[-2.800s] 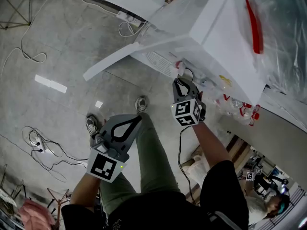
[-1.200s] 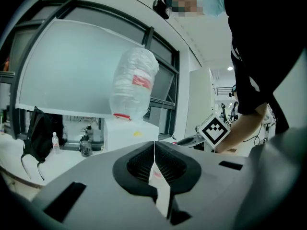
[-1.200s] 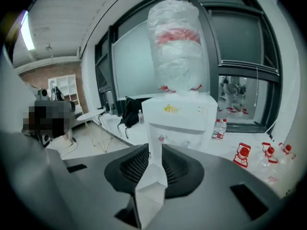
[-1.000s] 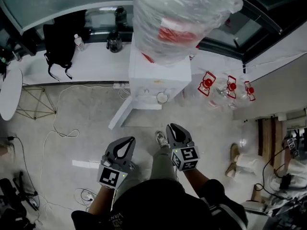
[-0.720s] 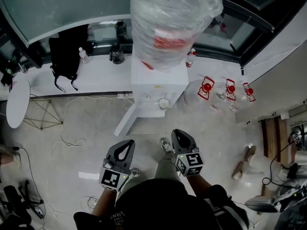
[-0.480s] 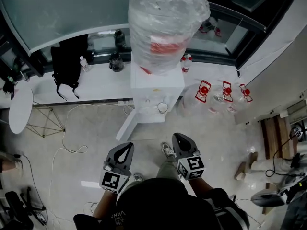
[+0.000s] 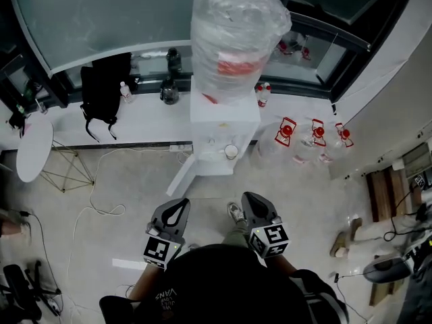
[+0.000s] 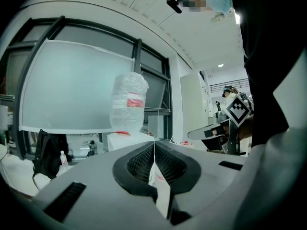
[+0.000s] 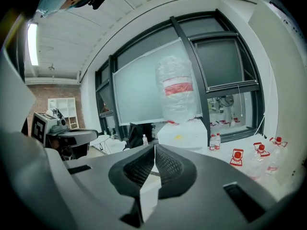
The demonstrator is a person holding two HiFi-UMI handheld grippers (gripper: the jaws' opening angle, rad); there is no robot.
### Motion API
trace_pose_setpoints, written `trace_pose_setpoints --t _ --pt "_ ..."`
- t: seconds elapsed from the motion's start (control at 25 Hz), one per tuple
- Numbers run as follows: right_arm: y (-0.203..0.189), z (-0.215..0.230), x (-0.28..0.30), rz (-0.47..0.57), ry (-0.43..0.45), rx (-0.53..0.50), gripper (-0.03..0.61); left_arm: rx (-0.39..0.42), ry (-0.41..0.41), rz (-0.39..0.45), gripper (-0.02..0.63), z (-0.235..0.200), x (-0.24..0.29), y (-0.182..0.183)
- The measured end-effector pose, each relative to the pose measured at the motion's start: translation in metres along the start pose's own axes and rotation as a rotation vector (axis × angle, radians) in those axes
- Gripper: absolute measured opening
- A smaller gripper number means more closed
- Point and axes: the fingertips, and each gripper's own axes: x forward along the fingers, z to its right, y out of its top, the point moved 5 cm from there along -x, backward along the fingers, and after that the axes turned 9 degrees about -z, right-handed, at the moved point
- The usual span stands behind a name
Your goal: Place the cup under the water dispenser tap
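A person stands well apart from the water dispenser (image 7: 225, 123), where the cup (image 7: 231, 152) sits in place. The 2 tools, left gripper (image 7: 179, 204) and right gripper (image 7: 251, 198), are pressed together, empty. Placement looks finished; no further move seems needed.

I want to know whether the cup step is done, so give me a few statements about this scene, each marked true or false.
1. The cup stands at the front of the water dispenser. True.
2. The right gripper is shut on the cup. False: its jaws are together on nothing, away from the dispenser.
3. The left gripper is open. False: its jaws are together.
4. A black backpack sits left of the dispenser. True.
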Motion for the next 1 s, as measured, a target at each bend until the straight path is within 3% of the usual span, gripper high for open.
trace_pose_setpoints --t 1.0 --pt "0.023 -0.039 -0.022 0.001 0.062 -0.070 0.042 0.021 0.044 0.001 0.020 0.005 -0.039 -0.001"
